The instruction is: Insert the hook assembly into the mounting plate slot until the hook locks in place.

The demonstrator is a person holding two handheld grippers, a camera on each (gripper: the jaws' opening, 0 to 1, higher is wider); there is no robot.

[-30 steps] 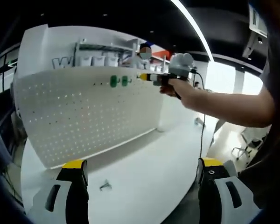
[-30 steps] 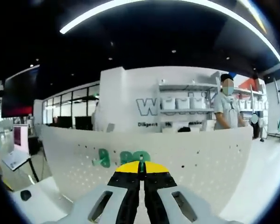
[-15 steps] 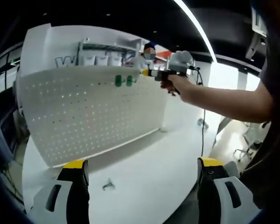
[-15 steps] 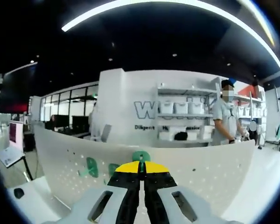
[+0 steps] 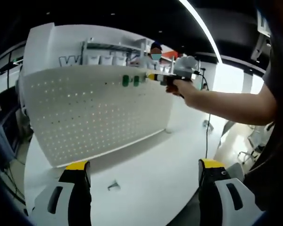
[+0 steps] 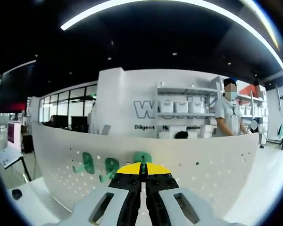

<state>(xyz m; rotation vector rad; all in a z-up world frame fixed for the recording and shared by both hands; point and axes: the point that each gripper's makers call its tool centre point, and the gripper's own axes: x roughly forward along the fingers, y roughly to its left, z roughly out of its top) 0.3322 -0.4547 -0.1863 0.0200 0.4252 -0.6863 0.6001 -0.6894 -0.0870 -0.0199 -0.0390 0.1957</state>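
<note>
left gripper (image 5: 144,181): jaws wide, empty | right gripper (image 6: 142,168): jaws closed on green hook (image 6: 142,158) | at pegboard (image 6: 203,165) top

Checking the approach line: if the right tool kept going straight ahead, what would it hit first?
Probably the white pegboard just ahead of the right tool, beside the two green hooks already hung there; depth is uncertain.

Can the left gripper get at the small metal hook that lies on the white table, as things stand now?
Probably yes. The hook lies alone on the table, just ahead of the left gripper, whose jaws stand wide open, with nothing between.
</note>
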